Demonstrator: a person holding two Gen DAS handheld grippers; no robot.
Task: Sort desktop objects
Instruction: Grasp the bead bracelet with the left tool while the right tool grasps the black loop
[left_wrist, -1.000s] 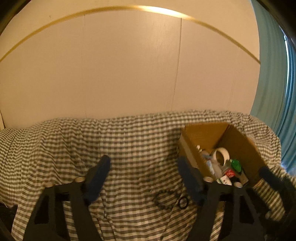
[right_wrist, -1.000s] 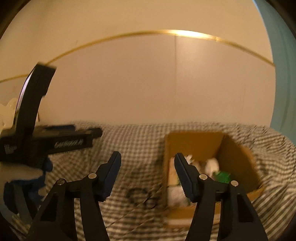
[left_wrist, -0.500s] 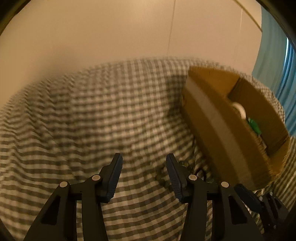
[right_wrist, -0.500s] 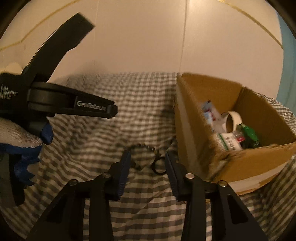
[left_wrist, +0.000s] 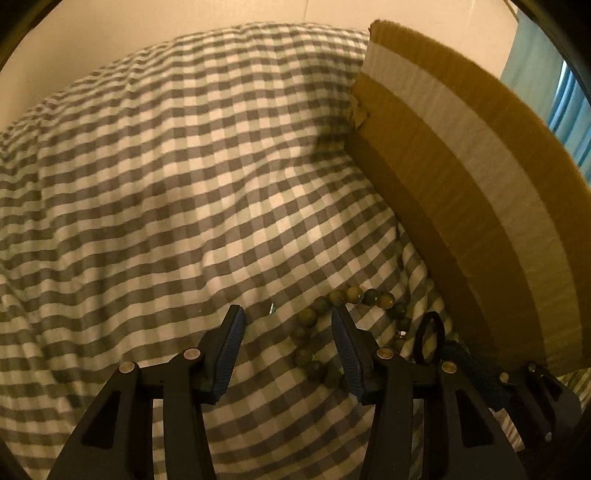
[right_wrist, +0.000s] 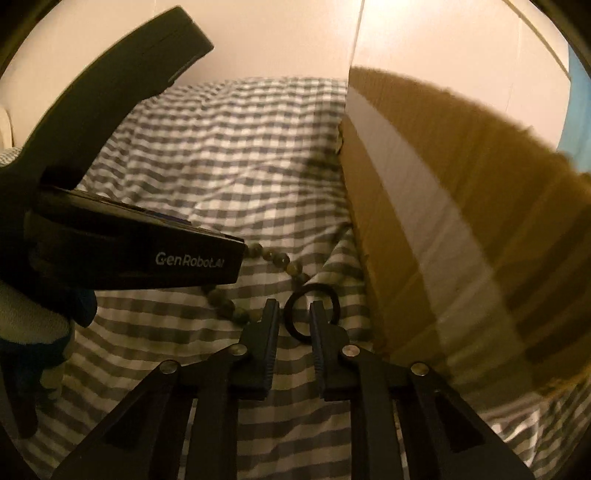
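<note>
A green-and-white checked cloth (left_wrist: 155, 192) covers the worktop and fills most of both views, rumpled into soft folds. On its right side stands a brown cardboard box (left_wrist: 472, 177) with a pale tape band along its near wall; from this low angle neither view shows its inside. A cream wall (right_wrist: 280, 33) rises behind the cloth, and a strip of blue curtain (left_wrist: 565, 99) shows at the far right edge.

The left gripper (left_wrist: 286, 321) hangs low over the cloth with its blue-padded fingers (left_wrist: 229, 343) spread moderately apart and nothing between them. In the right wrist view its black body, printed "GenRobot.AI", crosses the left of the frame, held by a hand in a white and blue glove (right_wrist: 33, 325).

The right gripper (right_wrist: 293, 314) sits just beside the box's near wall, its fingers (right_wrist: 269, 332) drawn close together with only a narrow gap left. Its tips lie over the near part of a black hair tie (right_wrist: 334, 295), but I cannot tell whether they grip it.

A string of dull green beads (left_wrist: 354, 295) lies curved on the cloth, close to the box's near wall, passing behind the left gripper's right finger. The hair tie lies at the beads' right end, nearest the box.
</note>
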